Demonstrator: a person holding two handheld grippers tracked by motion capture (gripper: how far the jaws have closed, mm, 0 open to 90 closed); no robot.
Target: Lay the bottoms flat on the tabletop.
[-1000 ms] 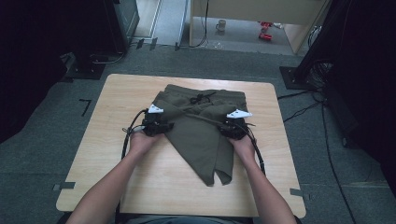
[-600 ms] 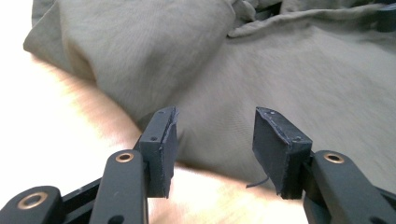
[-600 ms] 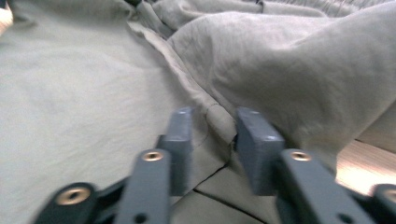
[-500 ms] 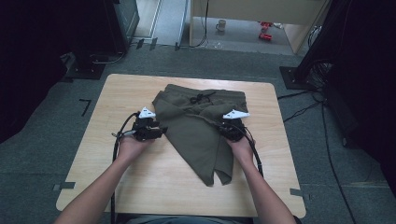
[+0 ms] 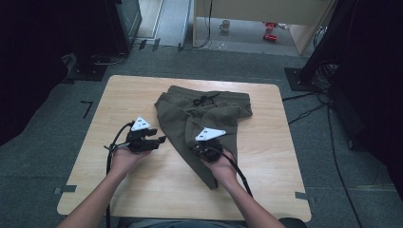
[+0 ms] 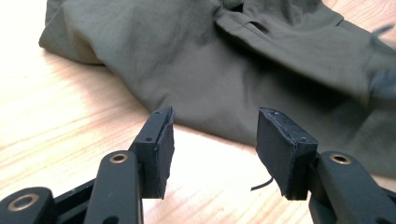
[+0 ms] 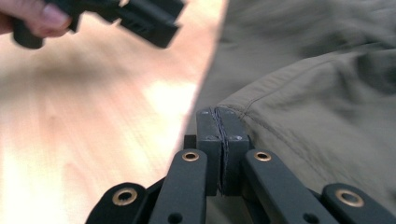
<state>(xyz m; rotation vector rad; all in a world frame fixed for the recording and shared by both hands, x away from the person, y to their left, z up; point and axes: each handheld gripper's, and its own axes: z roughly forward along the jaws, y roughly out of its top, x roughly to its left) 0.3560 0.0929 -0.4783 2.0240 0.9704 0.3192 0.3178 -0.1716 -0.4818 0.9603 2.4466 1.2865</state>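
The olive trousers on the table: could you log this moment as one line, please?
olive trousers: half-folded on table | right gripper: shut on trouser hem | left gripper: open, off cloth

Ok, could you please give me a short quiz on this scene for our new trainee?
1. Which has its jaws apart: the left hand-held gripper or the right hand-held gripper?
2. True or false: the garment hangs over the edge of the table.
3. What colour is the garment?
Key: 1. The left; its jaws have just been opening, with nothing between them. 2. False; it lies wholly on the table. 3. Olive green.
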